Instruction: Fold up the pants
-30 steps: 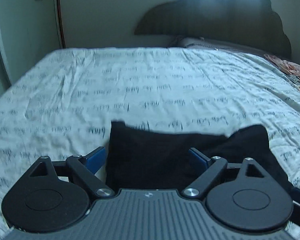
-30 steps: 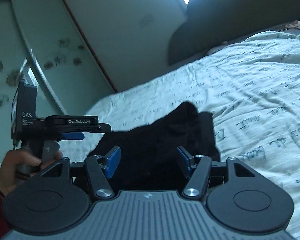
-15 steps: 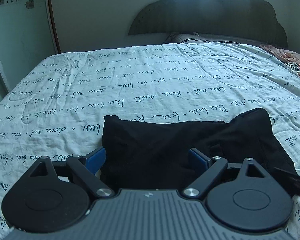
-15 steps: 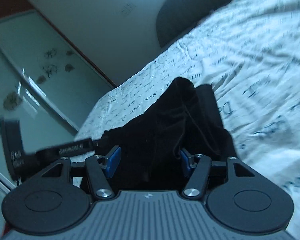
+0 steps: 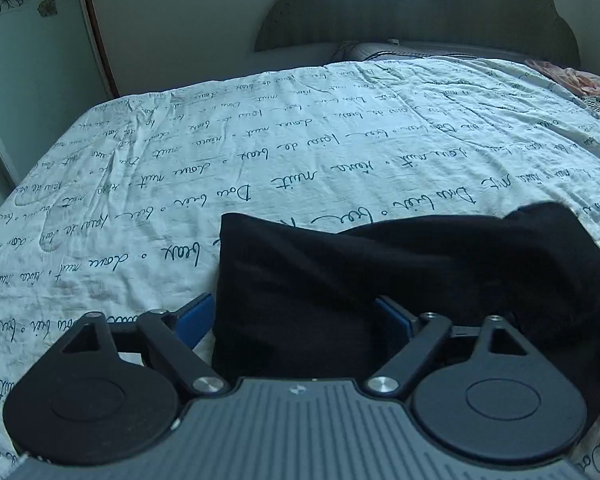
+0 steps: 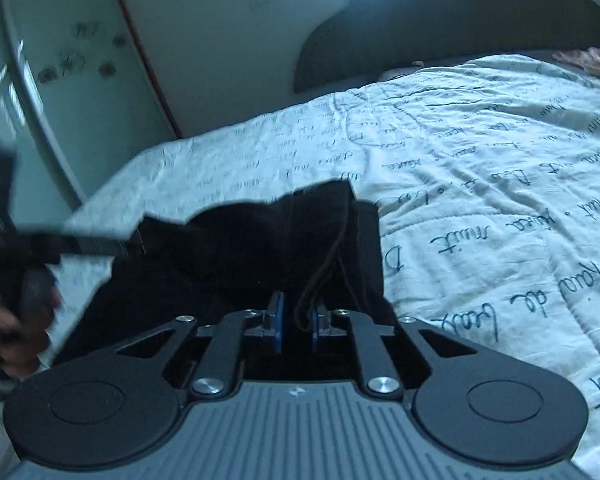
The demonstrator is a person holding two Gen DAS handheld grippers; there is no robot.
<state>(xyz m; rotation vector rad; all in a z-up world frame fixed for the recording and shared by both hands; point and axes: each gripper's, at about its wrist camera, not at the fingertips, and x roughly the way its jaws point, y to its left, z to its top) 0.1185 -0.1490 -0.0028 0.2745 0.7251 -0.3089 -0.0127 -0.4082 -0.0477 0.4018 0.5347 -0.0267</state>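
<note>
The black fabric pants (image 5: pixel 380 280) sit bunched up on the near part of the bed, on a white quilted bedspread printed with dark cursive writing (image 5: pixel 300 148); nothing else lies close to them.

The left tongs (image 5: pixel 296 316) are spread wide, blue pads either side of the left edge of the pants, not pinching anything; one pad is over bare bedspread, the other over the cloth.

The right tongs (image 6: pixel 296 324) are closing, pads nearly together with a fold of the pants and a thin dark cord (image 6: pixel 320 272) between them; can't tell if they're actually pressing on it yet.

Around it: a dark scalloped headboard (image 5: pixel 420 20) at the far end; a pinkish patterned cloth (image 5: pixel 580 80) at the far right corner; a pale wardrobe door with flower stickers (image 5: pixel 28 60) on the left; from the right camera a blurry hand (image 6: pixel 16 320) holds the other tool at the left edge.
</note>
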